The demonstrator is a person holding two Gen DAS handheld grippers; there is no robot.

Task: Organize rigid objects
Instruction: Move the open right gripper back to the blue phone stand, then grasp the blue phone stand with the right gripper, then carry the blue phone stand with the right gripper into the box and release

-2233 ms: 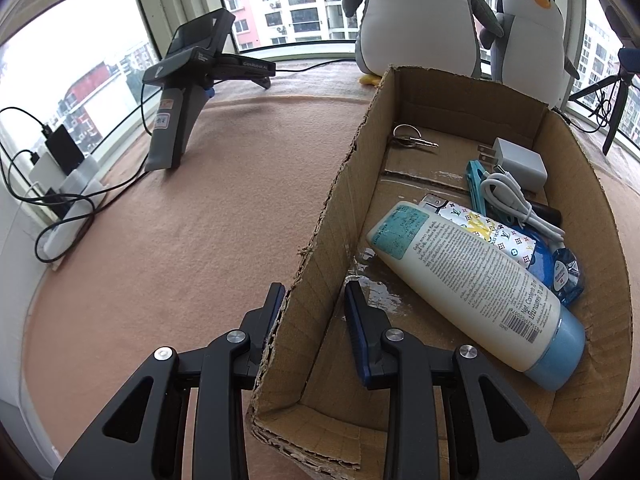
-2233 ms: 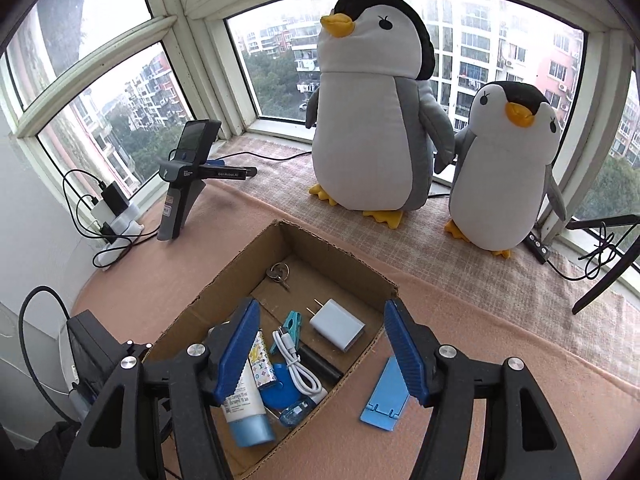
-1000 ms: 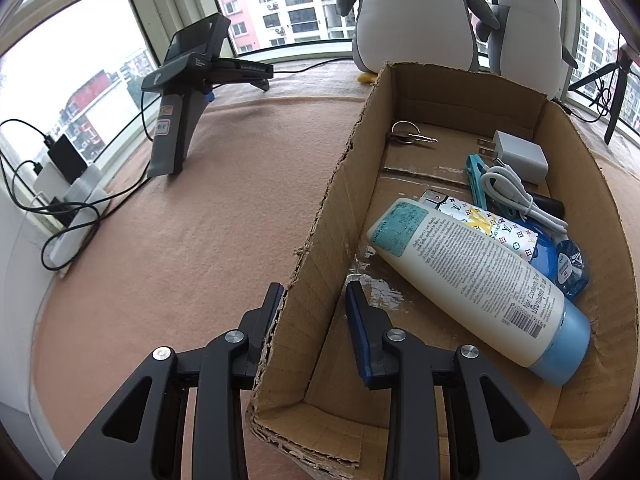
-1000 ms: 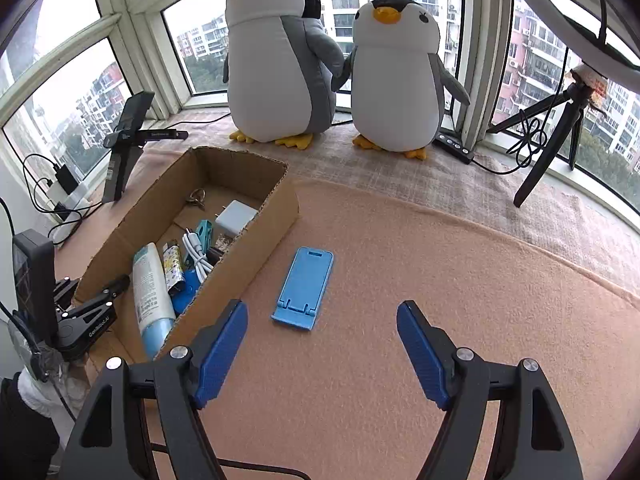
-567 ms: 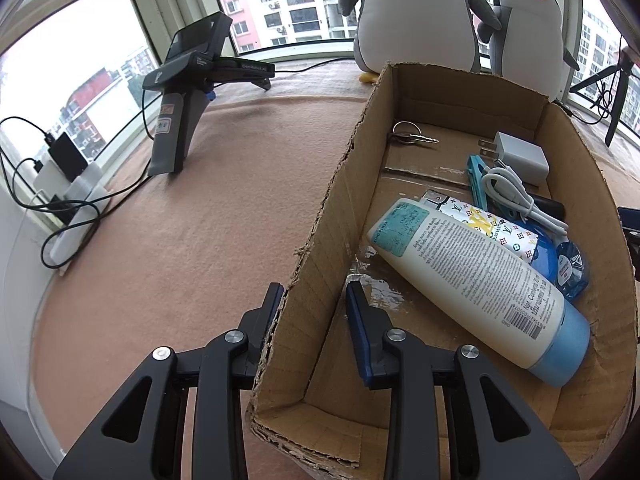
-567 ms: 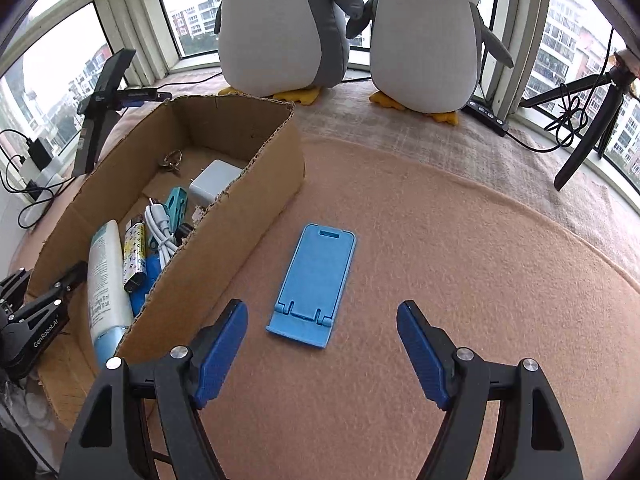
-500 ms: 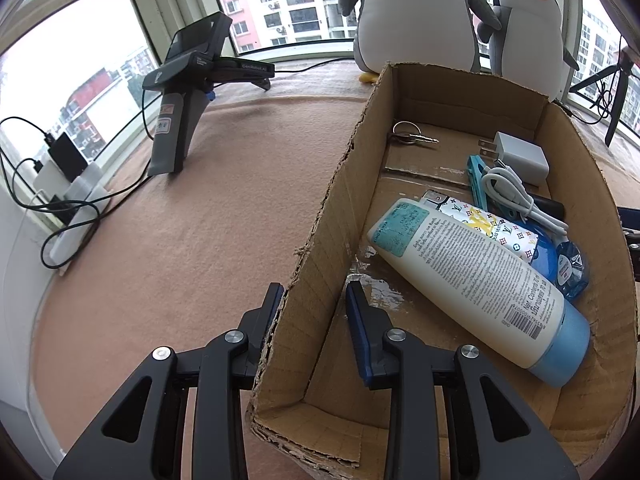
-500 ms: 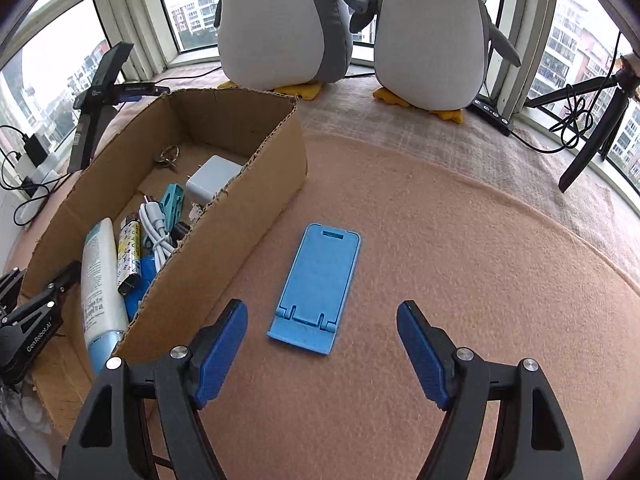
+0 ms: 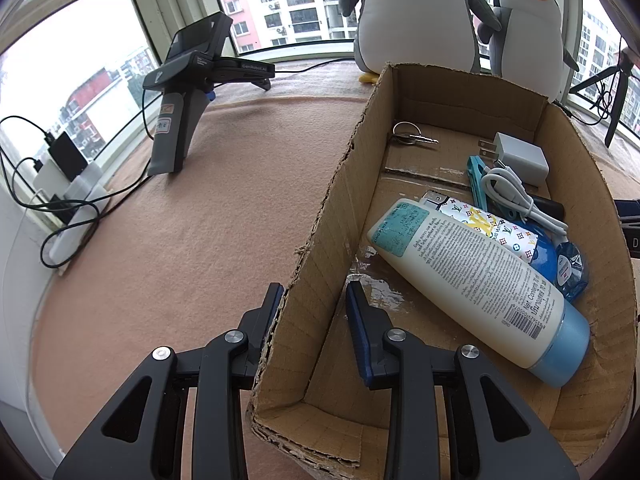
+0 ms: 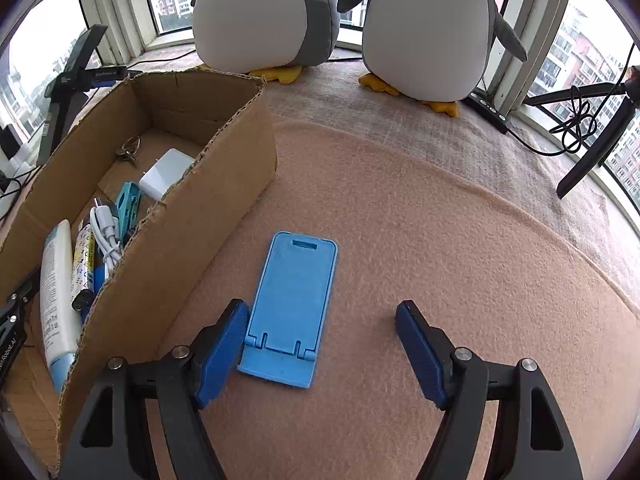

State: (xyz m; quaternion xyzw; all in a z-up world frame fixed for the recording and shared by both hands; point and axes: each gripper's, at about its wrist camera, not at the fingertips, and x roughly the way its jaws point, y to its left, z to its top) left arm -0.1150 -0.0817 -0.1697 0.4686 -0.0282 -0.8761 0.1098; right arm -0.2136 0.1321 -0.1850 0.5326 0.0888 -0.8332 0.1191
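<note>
Two plush penguins (image 10: 264, 12) by the windows, one cardboard box (image 10: 192, 216) on peach felt (image 10: 440, 220), left gripper (image 9: 314, 300) clamped on its wall, right gripper (image 10: 322, 324) wide open, empty, one blue phone stand (image 10: 294, 304) flat beside the box.

The left gripper (image 9: 314, 304) is matte black plastic: two triangular cut-out arms, each fastened with round silver screws, ending in narrow fingers (image 9: 360, 322) faced with dark blue pads. The right gripper (image 10: 320, 344) is built the same way (its ribbed blue pads (image 10: 418, 350) look broader and brighter), with silver screws at the linkage joints
</note>
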